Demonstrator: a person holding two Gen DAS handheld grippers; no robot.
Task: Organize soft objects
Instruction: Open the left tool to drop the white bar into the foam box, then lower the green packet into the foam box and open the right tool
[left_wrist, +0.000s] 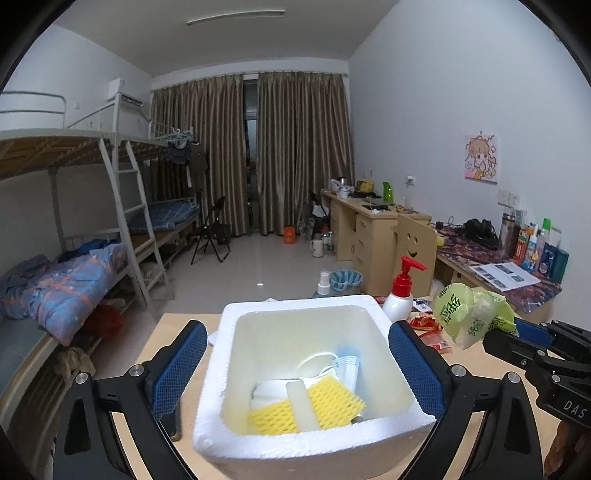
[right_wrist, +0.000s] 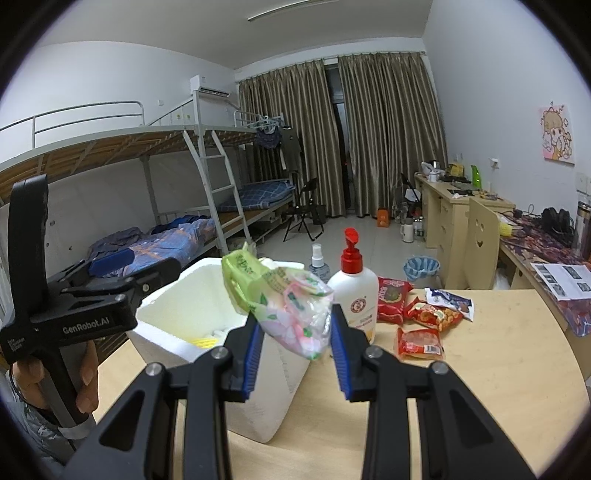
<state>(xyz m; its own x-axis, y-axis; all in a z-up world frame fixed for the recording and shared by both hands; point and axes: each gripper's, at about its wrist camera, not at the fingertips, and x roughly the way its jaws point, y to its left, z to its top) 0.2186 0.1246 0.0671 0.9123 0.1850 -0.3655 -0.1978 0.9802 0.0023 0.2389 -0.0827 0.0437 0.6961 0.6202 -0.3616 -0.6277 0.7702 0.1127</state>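
Left wrist view: my left gripper (left_wrist: 295, 373) spread wide, fingers either side of one white foam box (left_wrist: 373, 314), nothing pinched. Inside box I count one yellow foam net (left_wrist: 332, 402), one pale strip (left_wrist: 303, 406), stack of face masks (left_wrist: 343, 369).

Right wrist view: my right gripper (right_wrist: 295, 336) clamped on one green tissue pack (right_wrist: 273, 291), held above box edge. On table (right_wrist: 498, 369): one pump bottle (right_wrist: 354, 291), one spray bottle (right_wrist: 319, 262), four snack packets (right_wrist: 421, 341).

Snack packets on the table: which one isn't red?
The blue-and-white packet, farthest right of the group, beyond the opened packet showing round snacks. The other packets are red.
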